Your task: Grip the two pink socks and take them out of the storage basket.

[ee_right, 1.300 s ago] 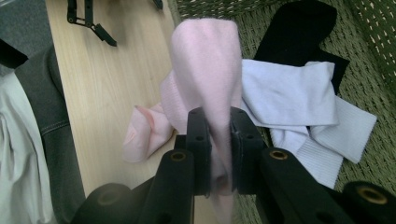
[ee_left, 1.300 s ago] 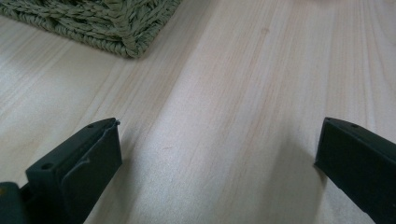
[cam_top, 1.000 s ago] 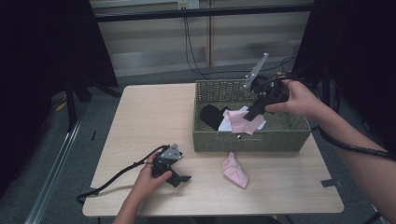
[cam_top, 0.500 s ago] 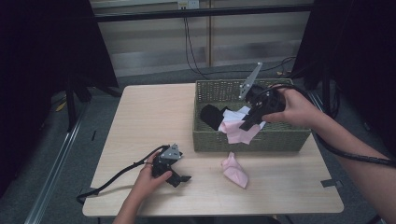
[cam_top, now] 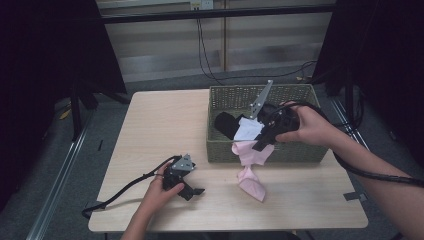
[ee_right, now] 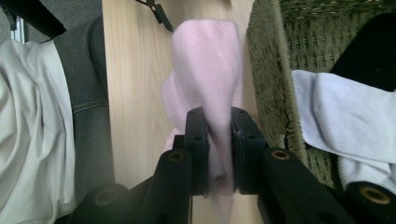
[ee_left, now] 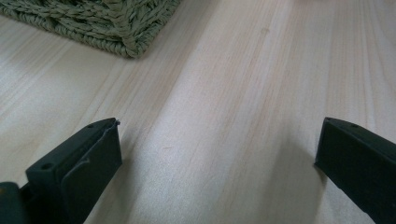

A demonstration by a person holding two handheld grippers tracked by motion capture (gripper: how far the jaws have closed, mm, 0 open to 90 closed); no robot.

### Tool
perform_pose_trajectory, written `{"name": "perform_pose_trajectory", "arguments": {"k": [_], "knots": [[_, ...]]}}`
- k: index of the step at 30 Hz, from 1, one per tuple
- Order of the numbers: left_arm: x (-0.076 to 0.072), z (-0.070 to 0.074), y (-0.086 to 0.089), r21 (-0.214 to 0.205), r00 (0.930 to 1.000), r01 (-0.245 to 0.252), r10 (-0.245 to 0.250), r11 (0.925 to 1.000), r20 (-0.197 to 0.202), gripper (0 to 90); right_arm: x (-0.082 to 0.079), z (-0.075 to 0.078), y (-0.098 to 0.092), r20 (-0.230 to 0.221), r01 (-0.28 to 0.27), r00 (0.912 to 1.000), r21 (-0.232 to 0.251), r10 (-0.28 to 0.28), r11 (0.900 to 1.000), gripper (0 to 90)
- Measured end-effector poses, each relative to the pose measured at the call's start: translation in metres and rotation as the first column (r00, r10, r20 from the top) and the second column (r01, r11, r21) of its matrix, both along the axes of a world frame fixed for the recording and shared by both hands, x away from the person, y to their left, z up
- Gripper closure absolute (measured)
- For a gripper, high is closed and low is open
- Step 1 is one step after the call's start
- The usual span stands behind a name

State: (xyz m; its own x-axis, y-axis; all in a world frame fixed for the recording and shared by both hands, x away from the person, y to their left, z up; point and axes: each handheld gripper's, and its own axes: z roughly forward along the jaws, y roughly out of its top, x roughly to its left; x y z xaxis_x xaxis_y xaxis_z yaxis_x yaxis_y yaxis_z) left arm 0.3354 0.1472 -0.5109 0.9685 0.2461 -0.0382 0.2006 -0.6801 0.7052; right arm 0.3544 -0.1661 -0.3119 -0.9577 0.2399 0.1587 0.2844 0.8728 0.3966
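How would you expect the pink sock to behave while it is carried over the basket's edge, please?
Probably floppy: the pink sock hangs limp from the right tool. Likely light, since its folds bunch between the pads. It may drag on the basket rim.

High view looks down over table (cam_top: 165,125); gripper views sit close (almost touching); all share woven basket (cam_top: 260,152) (ee_left: 107,23) (ee_right: 268,70).

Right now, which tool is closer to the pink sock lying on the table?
The right. The right tool hangs just above that sock, over the basket's front edge, gripping another pink sock. The left tool rests on the table, off to the sock's side.
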Motion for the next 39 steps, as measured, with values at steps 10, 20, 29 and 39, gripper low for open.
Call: {"name": "perform_pose_trajectory", "arguments": {"k": [10, 20, 29, 39], "knots": [[0.000, 0.000, 0.000, 0.000, 1.0000, -0.001, 0.001, 1.0000, 0.000, 0.0, -0.005, -0.012, 0.008, -0.007, -0.022, 0.9997, 0.007, 0.022, 0.9997, 78.5], [0.000, 0.000, 0.000, -0.001, 1.0000, -0.002, 0.002, 1.0000, -0.002, 0.0, -0.009, -0.029, 0.015, -0.019, -0.037, 0.9991, -0.011, 0.037, 0.9993, 78.6], [0.000, 0.000, 0.000, 0.000, 1.0000, -0.002, 0.002, 1.0000, -0.003, 0.0, -0.011, -0.041, 0.021, -0.016, -0.043, 0.9990, -0.033, 0.042, 0.9985, 78.3], [0.000, 0.000, 0.000, -0.001, 1.0000, -0.002, 0.002, 1.0000, -0.003, 0.0, -0.012, -0.053, 0.027, -0.026, -0.059, 0.9979, -0.019, 0.059, 0.9981, 76.0]]}}
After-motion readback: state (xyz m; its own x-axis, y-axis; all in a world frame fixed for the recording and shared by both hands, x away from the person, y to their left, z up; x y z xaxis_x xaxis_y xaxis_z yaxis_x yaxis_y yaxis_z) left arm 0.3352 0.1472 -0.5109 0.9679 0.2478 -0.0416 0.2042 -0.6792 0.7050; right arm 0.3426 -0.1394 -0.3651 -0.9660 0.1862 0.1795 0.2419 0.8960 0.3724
